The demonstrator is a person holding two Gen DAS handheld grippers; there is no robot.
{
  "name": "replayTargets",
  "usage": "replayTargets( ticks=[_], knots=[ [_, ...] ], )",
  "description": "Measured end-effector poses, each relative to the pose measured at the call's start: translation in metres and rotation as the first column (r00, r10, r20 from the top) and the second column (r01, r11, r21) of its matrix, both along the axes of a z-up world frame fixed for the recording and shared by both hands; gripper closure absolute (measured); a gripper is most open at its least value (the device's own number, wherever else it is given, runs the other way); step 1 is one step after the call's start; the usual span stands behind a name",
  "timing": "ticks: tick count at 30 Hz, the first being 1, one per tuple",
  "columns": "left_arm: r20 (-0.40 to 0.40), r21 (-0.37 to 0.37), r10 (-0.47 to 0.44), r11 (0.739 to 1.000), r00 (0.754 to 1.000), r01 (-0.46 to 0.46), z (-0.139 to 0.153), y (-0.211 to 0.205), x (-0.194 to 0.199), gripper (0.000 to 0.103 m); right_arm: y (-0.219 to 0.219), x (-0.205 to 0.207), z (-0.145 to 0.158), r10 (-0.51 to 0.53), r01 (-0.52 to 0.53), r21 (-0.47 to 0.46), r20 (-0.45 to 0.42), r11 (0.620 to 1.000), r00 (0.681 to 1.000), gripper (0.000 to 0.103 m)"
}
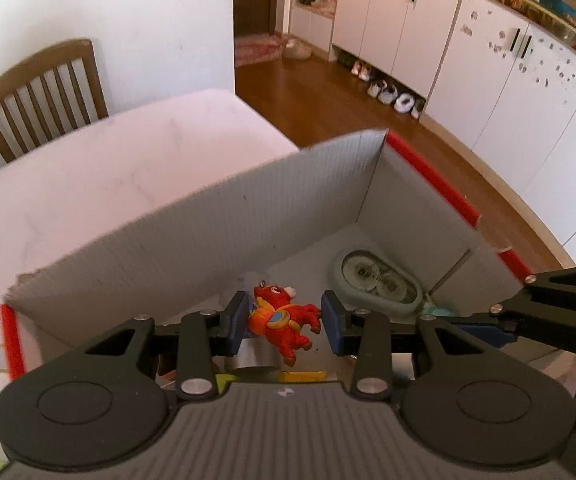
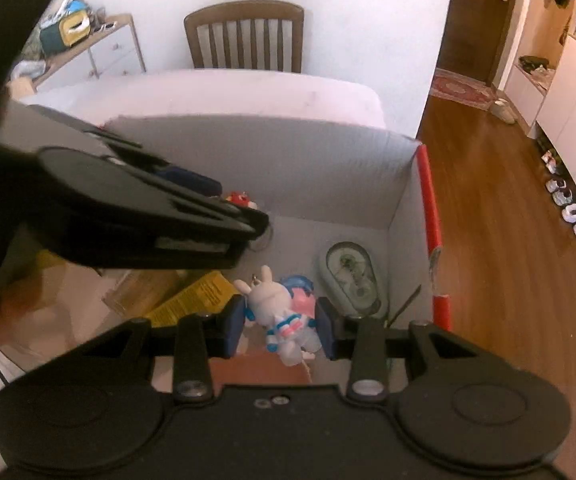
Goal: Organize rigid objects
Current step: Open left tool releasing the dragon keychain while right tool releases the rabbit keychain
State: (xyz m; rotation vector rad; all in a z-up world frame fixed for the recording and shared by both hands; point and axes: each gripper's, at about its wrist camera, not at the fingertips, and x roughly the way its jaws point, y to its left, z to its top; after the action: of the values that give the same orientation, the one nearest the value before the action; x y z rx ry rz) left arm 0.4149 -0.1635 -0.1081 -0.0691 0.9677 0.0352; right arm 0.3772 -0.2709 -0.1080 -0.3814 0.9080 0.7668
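The left hand-held gripper [image 1: 284, 322] hangs over a white corrugated box [image 1: 192, 236] with red-taped edges, its blue pads spread; a red winged pony charm [image 1: 284, 320] with orange wings, a blue patch and a small metal loop at its head sits between them, touching the left pad while a gap shows on the right, so whether it is truly pinched is hard to say. The right hand-held gripper [image 2: 280, 326] is over the same box [image 2: 288, 160] and grasps a white rabbit figure [image 2: 276, 312] with long ears, pink and blue stripes across its body and a pink and blue piece behind it; both pads press against its sides. On the box floor near the far right corner lies a pale green oval correction-tape dispenser [image 2: 351, 278] with clear windows showing its reels. A yellow printed packet [image 2: 196, 296] lies lower left in the box. The box stands on a white surface [image 1: 108, 168], with a wooden chair [image 1: 40, 96] beyond.
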Motion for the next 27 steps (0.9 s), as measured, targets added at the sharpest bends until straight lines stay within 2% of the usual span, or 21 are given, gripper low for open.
replayTargets(
  ticks=[4, 10, 18, 25, 27],
  knots=[
    [-0.03, -0.002, -0.017, 1.0, 0.999, 0.017, -0.009, 0.0, 0.003, 0.064, 0.004, 0.002, -0.007, 0.01, -0.01, -0.036, -0.003, 0.999, 1.0, 0.066],
    [-0.025, 0.012, -0.038, 0.999, 0.999, 0.039, -0.008, -0.004, 0.007, 0.064, 0.007, 0.005, -0.014, 0.014, -0.015, -0.056, -0.015, 0.998, 1.0, 0.069],
    [-0.026, 0.044, -0.048, 0.998, 0.999, 0.049, -0.007, -0.008, 0.007, 0.063, 0.006, 0.009, -0.014, 0.005, -0.007, -0.042, -0.039, 0.999, 0.999, 0.063],
    [-0.02, 0.023, -0.043, 0.999, 0.999, 0.044, -0.003, -0.007, 0.0, 0.063, 0.002, 0.006, -0.01, -0.004, 0.002, -0.036, -0.041, 0.999, 0.999, 0.062],
    [-0.012, 0.019, -0.041, 0.999, 0.999, 0.042, 0.001, -0.008, -0.004, 0.058, 0.001, 0.004, -0.007, -0.002, 0.001, -0.034, -0.035, 0.999, 0.999, 0.057]
  ],
)
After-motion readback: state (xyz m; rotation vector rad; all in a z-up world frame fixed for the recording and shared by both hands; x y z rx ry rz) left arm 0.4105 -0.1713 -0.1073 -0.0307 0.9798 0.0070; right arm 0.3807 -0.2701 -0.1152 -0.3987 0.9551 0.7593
